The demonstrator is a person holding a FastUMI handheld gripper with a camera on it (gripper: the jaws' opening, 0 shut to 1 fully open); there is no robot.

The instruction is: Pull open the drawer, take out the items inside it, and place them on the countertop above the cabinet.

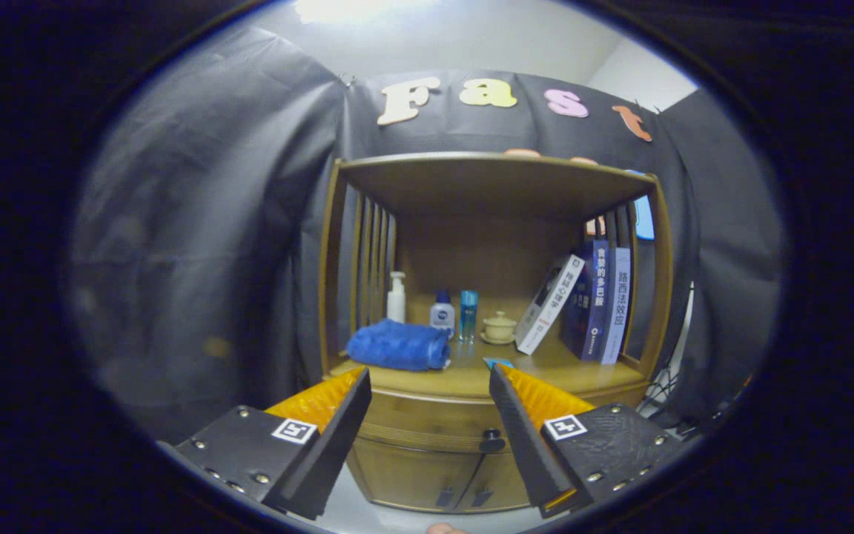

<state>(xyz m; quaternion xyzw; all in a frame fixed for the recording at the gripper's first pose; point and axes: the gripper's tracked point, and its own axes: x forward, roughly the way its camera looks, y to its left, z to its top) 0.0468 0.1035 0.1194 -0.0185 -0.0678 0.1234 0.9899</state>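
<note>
The two-finger gripper (427, 393) is held released, its fingers spread apart before the wooden cabinet (427, 475). The closed wooden drawer (427, 424), with its dark round knob (492, 440), is seen between them, under the wooden countertop (568, 371).

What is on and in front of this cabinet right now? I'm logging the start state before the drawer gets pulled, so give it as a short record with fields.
gripper: open, fingers spread, holding nothing, short of the cabinet
drawer: closed, dark knob just ahead of the fingers
countertop: folded blue towel, white pump bottle, small blue-capped bottle, blue tube, lidded cup, books leaning at one side
lower doors: closed
task progress: drawer not yet opened
</note>
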